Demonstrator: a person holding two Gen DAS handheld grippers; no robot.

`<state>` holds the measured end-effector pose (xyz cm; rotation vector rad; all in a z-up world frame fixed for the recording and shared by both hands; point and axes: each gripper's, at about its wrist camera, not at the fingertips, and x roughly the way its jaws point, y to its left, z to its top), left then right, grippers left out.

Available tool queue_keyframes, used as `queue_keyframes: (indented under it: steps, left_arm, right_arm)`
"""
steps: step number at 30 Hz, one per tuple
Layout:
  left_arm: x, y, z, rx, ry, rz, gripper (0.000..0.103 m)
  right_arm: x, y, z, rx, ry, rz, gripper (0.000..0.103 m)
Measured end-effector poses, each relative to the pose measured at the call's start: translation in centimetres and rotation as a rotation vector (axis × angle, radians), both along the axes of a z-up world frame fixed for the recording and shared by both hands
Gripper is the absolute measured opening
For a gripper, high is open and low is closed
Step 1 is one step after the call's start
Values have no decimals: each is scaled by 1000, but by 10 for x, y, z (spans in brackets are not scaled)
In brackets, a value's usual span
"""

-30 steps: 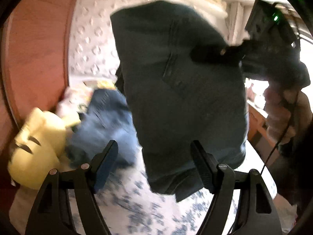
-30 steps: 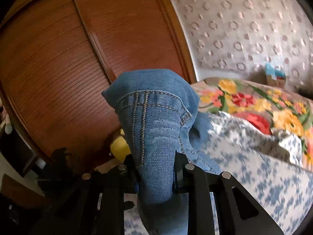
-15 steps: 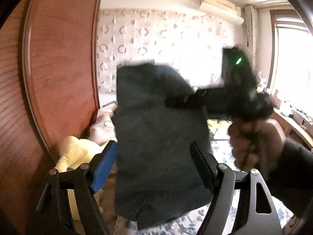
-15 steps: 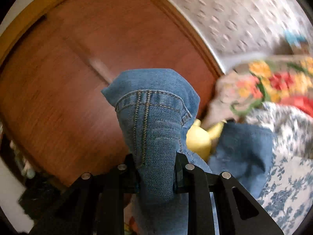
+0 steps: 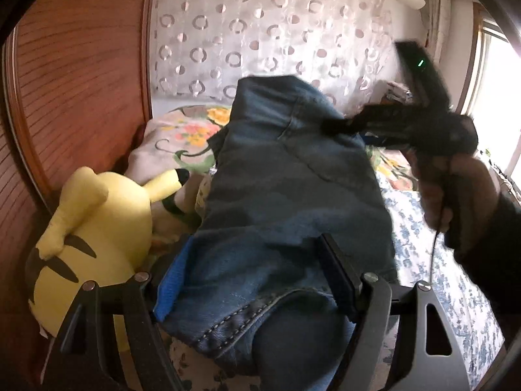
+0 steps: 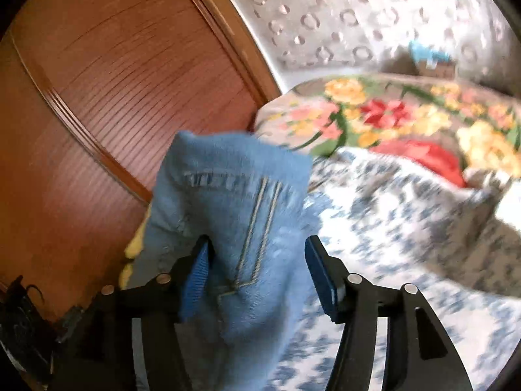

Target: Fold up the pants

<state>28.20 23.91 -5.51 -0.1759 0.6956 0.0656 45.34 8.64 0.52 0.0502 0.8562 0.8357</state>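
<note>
Wood panelling (image 5: 75, 75) with fine horizontal grooves stands at the far left, and a yellow plush toy (image 5: 94, 238) with black stripes lies against its base. Just right of the toy, the left gripper (image 5: 252, 280) has its two blue-padded fingers set wide apart; the folded blue jeans (image 5: 286, 202) pass between them over the bed, and whether the pads press on the denim cannot be told. A floral blanket (image 5: 192, 133) lies behind the jeans, below a white curtain (image 5: 270, 32) with a ring pattern. Further right, the right gripper (image 5: 338, 127) reaches in from the side to the upper edge of the jeans, carried by a hand (image 5: 456, 192) in a dark sleeve. In the right wrist view its jaws are opening: the denim (image 6: 237, 228) stands between the pads, a clear gap shows at the right pad, and the fabric is blurred. A blue-and-white floral bedsheet (image 6: 407, 260) covers the mattress at the right.
</note>
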Motion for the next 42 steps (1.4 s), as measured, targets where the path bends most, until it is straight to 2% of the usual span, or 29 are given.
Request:
queue_keyframes:
  steps: [2, 5, 7, 11, 13, 17, 19, 25, 26, 31, 42]
  left_arm:
    - [2, 0, -2, 3, 11, 4, 77]
    - [3, -3, -6, 6, 24, 9, 77]
    - [8, 0, -11, 4, 29, 9, 77]
    - [9, -2, -10, 1, 27, 6, 77]
    - [10, -3, -9, 10, 27, 6, 77]
    - [6, -7, 1, 22, 15, 15, 77]
    - [3, -9, 7, 28, -2, 14, 77]
    - [-17, -32, 39, 58, -64, -8, 77]
    - [-21, -38, 45, 64, -75, -15, 77]
    - [-42, -69, 67, 82, -119, -56, 77]
    - [-93, -134, 94, 111, -179, -136, 77]
  right_arm:
    - [-7, 7, 12, -50, -74, -7, 62]
    - [-33, 26, 26, -134, -239, -28, 62]
    - [-37, 32, 27, -151, -293, -31, 43]
    - [-31, 45, 3, -234, -263, -19, 39]
    - [-30, 40, -1, -234, -237, -39, 39]
    - [-35, 31, 12, -179, -187, -63, 39]
    - [-43, 23, 31, -169, -193, -64, 39]
    - [-101, -24, 57, -106, -241, -41, 39]
    - [-105, -31, 50, -100, -253, -42, 39]
    - [-153, -74, 57, -106, -309, -54, 39]
    - [-252, -149, 61, -97, -377, -139, 39]
